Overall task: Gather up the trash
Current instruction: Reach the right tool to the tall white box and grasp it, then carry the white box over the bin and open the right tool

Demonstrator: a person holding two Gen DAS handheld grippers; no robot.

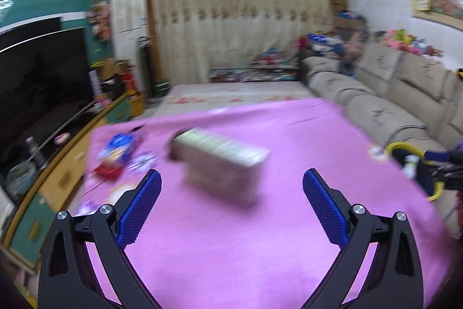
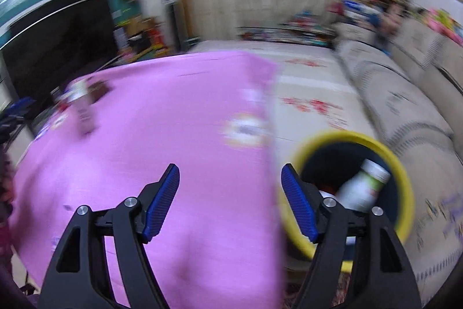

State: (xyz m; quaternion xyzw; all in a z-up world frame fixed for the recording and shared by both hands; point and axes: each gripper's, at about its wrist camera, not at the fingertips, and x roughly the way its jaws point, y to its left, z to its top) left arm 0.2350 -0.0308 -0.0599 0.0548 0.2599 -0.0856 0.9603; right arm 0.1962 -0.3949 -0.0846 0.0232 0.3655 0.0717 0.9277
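My left gripper (image 1: 231, 174) hovers open over a pink tablecloth (image 1: 231, 236), its blue pads wide apart. A blurred beige carton (image 1: 220, 161) lies on the cloth just ahead of the fingertips, untouched. Left of it are a blue snack bag (image 1: 118, 146), a red wrapper (image 1: 108, 173) and small pale wrappers (image 1: 143, 162). My right gripper (image 2: 230, 168) is open and empty at the table's right edge. Beside its right finger stands a yellow-rimmed bin (image 2: 402, 173) with a white and green bottle (image 2: 364, 187) inside. A pale wrapper (image 2: 246, 129) lies near that table edge.
A beige sofa (image 1: 385, 94) runs along the right, close to the bin (image 1: 405, 146). A television (image 1: 37, 77) on a low cabinet (image 1: 66, 170) lines the left. A pale floor mat (image 2: 306, 94) and curtains (image 1: 240, 28) lie beyond the table. Both views are motion-blurred.
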